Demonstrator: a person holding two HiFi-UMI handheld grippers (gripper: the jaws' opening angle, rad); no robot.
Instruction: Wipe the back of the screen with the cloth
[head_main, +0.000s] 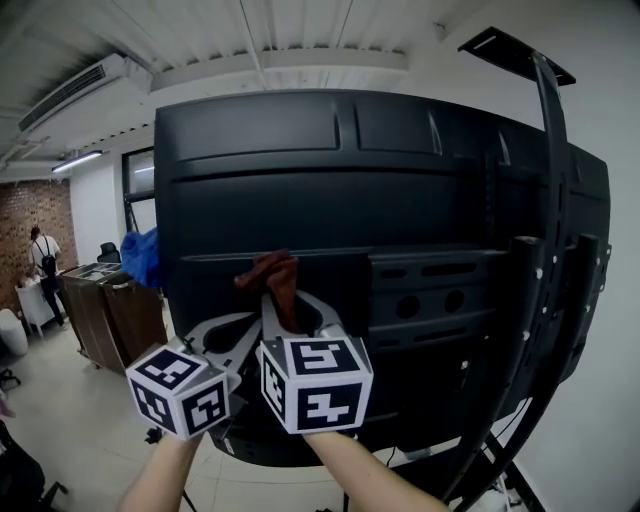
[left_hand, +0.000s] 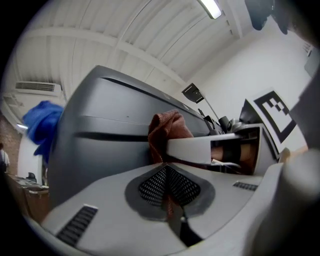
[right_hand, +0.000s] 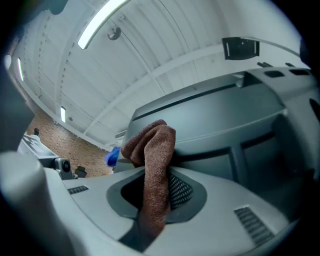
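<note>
Clamping the cloth (head_main: 270, 270) between its jaws, the right gripper (head_main: 288, 310) is holding it against the dark back of the screen (head_main: 400, 180) in the head view, about halfway up the panel and left of centre. The left gripper (head_main: 252, 330) is sitting just beside it on the left, its tips pointing at the cloth's lower end. Each gripper's cube is showing black-and-white square patterns, not letters. A blue cloth (head_main: 142, 257) is hanging at the screen's left edge, and a black stand (head_main: 545, 300) is rising along its right side. Far off at the left, a person (head_main: 44, 255) is standing by a brick wall (head_main: 30, 215).

In the left gripper view, the left gripper's (left_hand: 167, 172) jaws are lying drawn together, mesh pads meeting. A thin reddish-brown line is showing in the seam, and I cannot tell whether cloth is pinched there. The cloth (left_hand: 167, 131) is bunching up just ahead against the screen (left_hand: 110, 115), with the other gripper's jaw reaching in from the right.

In the right gripper view, the right gripper (right_hand: 156, 174) is squeezing a band of the cloth (right_hand: 152, 145). The band is running up the gap between the pads and folding over at the top, where it is touching the screen (right_hand: 225, 115).
</note>
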